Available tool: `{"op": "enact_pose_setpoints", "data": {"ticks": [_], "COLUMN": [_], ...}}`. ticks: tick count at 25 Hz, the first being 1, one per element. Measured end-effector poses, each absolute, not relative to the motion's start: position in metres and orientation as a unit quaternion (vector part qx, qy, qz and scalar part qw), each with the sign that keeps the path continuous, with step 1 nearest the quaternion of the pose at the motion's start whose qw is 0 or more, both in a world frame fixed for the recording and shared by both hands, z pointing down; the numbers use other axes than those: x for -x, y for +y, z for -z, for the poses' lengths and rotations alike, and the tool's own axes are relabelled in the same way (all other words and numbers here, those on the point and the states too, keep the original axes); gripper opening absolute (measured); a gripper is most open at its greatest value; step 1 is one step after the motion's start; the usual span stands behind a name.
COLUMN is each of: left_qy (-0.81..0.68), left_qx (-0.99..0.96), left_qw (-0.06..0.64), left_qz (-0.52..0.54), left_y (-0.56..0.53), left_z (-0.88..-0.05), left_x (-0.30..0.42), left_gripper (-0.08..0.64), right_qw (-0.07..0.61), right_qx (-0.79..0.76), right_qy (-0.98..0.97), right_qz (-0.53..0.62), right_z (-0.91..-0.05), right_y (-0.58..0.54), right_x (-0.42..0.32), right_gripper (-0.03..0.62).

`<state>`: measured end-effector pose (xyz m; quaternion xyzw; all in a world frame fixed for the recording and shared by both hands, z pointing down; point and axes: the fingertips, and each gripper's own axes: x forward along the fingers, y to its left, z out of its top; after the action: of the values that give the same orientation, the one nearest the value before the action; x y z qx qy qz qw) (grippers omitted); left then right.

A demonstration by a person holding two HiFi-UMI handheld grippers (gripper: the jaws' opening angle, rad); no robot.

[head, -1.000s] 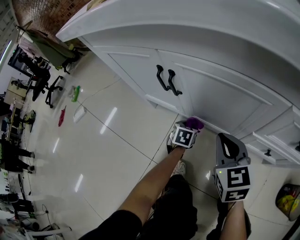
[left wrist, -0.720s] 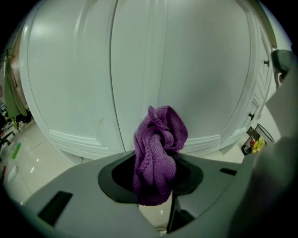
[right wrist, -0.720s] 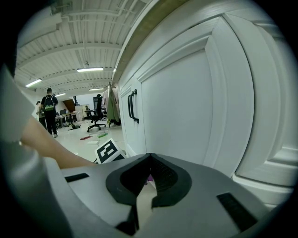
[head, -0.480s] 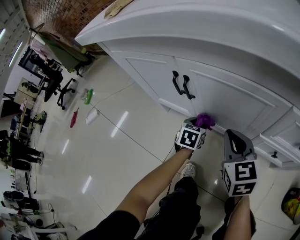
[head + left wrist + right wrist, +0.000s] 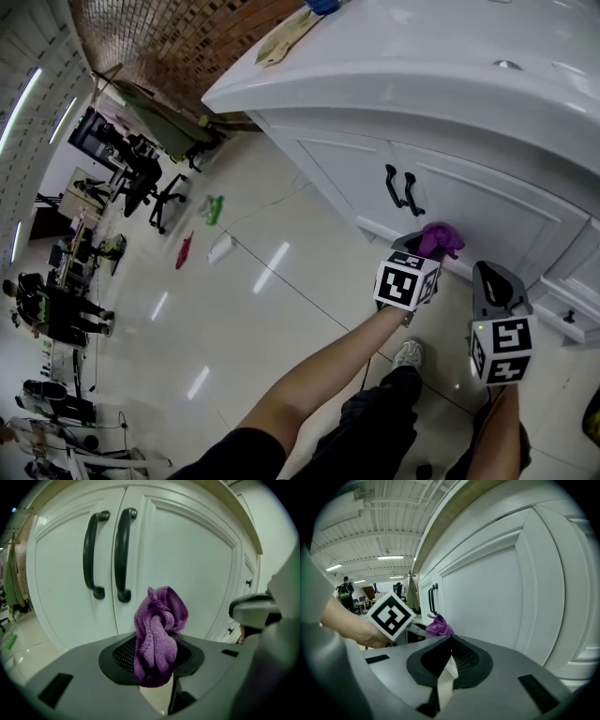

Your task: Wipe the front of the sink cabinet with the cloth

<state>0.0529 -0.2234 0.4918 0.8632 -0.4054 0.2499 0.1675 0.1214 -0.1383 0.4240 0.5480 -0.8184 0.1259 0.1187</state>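
Both grippers now sit lower and farther toward 4 o'clock in the head view than a second ago, and the view takes in more of the white tabletop (image 5: 422, 56) above the sink cabinet (image 5: 473, 202). The cloth has stayed by the lower edge of the door throughout.

A bare left forearm (image 5: 328, 370) reaches up from 7 o'clock to the left gripper (image 5: 419, 251), which points at the cabinet front. Its jaws are clamped on the purple cloth (image 5: 439, 240), which stands bunched above them in the left gripper view (image 5: 158, 630). The two black handles (image 5: 123, 555) lie at about 11 o'clock from the cloth. The right gripper (image 5: 494, 281) is held just beside the left one, at its 4 o'clock, also facing the cabinet. Its jaws are closed together with nothing between them (image 5: 445, 667).

Neither view shows whether the cloth touches the door or hangs just off it. Both hands are hidden behind the marker cubes. The right arm is cut off at the lower edge, and the cabinet runs out of the view at 3 o'clock.
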Motion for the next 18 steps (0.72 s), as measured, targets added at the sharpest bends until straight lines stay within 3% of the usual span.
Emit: {"op": "enact_pose_setpoints", "data": {"ticks": [18], "left_qy": [-0.414], "left_qx": [-0.881], "left_qw": [0.094], "left_qz": [-0.209], "left_y": [-0.226], "left_z": [-0.339], "left_x": [-0.06], "left_gripper": [0.149], "right_qw": [0.116], "right_qx": [-0.545], "right_qy": [-0.823], "right_qz": [-0.112], "right_z": [-0.413], "right_y": [-0.134], "right_x": [-0.121], "right_gripper": [0.0]}}
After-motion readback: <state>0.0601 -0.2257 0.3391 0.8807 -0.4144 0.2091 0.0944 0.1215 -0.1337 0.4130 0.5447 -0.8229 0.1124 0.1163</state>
